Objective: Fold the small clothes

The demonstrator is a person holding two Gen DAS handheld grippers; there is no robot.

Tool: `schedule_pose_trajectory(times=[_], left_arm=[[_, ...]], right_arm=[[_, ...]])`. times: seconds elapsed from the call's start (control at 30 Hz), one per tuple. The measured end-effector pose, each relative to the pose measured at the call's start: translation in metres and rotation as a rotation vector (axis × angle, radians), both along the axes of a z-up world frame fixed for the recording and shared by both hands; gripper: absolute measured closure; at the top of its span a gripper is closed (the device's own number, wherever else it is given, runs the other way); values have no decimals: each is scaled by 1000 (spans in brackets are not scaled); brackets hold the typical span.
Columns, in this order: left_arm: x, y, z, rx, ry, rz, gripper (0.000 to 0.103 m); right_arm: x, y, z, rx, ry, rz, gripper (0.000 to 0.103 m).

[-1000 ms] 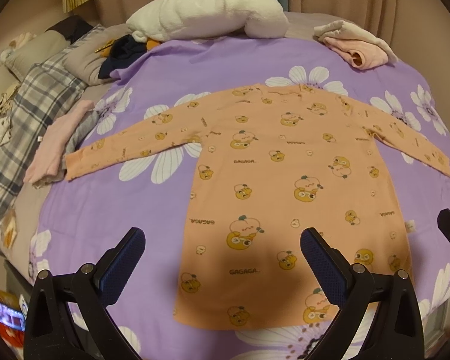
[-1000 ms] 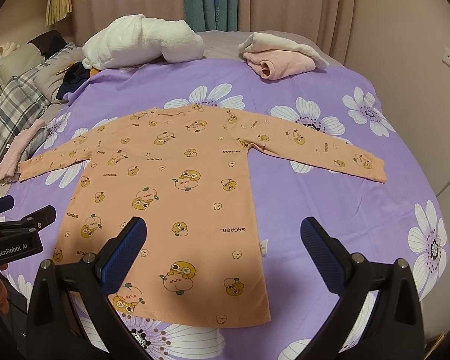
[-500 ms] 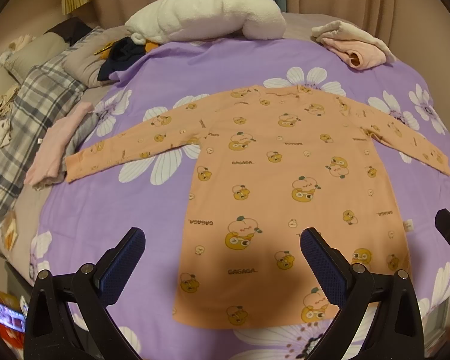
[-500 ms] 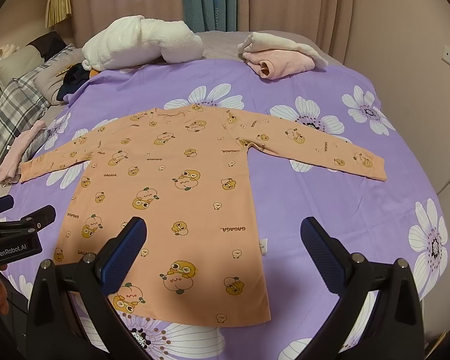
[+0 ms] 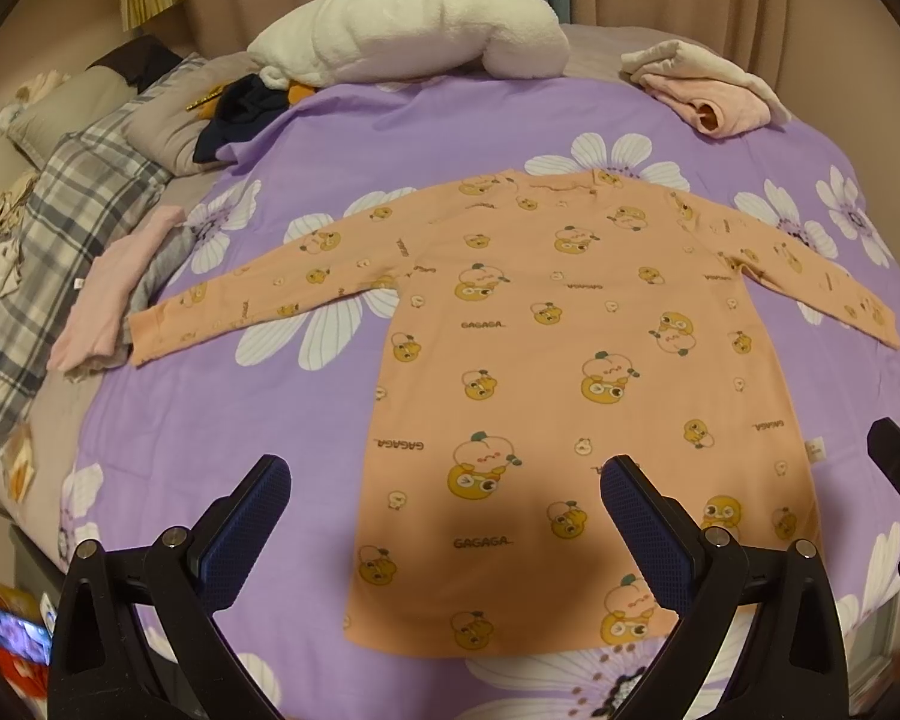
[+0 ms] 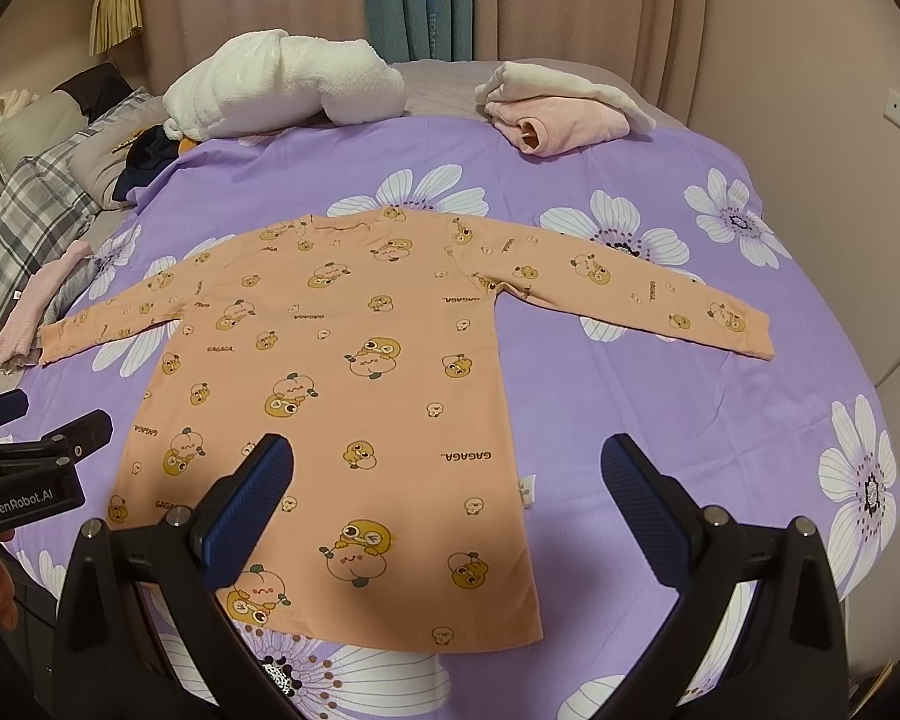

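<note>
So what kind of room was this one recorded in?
Most likely a bedroom at home. The orange shirt lies spread on a bed with a purple flowered sheet, pillows sit at the left, and curtains hang behind.

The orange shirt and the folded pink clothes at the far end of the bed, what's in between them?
Nothing but bedsheet. In the right wrist view, only the purple flowered sheet lies between the orange shirt and the folded pink clothes.
</note>
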State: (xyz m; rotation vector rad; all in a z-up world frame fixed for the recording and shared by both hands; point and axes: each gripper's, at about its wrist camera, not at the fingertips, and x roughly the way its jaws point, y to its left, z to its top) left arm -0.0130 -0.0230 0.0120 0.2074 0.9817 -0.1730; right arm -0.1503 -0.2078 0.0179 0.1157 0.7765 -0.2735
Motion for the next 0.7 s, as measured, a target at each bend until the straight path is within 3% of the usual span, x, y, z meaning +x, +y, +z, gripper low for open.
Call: schedule_pose_trajectory(times=[0.7], left_arm=[[0,1,0,0,0,-1,1]], right_arm=[[0,2,-2,3,0,0,0]])
